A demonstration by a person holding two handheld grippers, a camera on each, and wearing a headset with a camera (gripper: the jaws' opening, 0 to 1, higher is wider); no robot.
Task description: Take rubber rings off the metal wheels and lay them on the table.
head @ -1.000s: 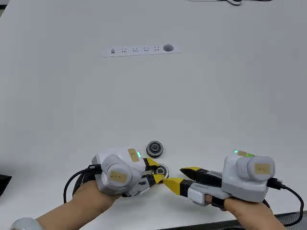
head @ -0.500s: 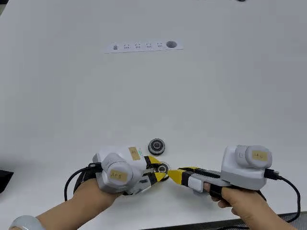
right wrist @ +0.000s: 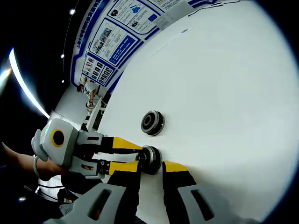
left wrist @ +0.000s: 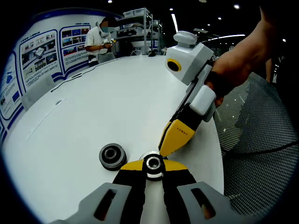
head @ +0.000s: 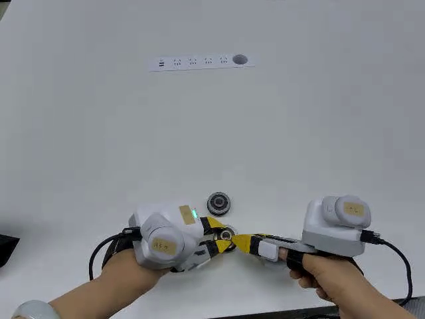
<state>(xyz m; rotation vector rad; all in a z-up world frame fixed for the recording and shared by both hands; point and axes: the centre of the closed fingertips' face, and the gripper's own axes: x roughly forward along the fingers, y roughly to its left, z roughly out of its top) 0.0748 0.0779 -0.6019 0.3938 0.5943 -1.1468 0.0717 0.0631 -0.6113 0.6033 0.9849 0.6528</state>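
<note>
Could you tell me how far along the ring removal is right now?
Done: nothing yet; no loose ring is visible on the table. In hand: the left gripper clamps one wheel, and the right gripper, jaws apart, is at its rim. Left: that wheel's ring, then the second wheel lying beside them with its dark ring on.

Smooth matt white table (head: 299, 133); shiny bright metal wheels (left wrist: 112, 156) rimmed with dull black rubber rings (left wrist: 101, 157)

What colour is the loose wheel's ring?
Black; the loose wheel shows best in the left gripper view.
</note>
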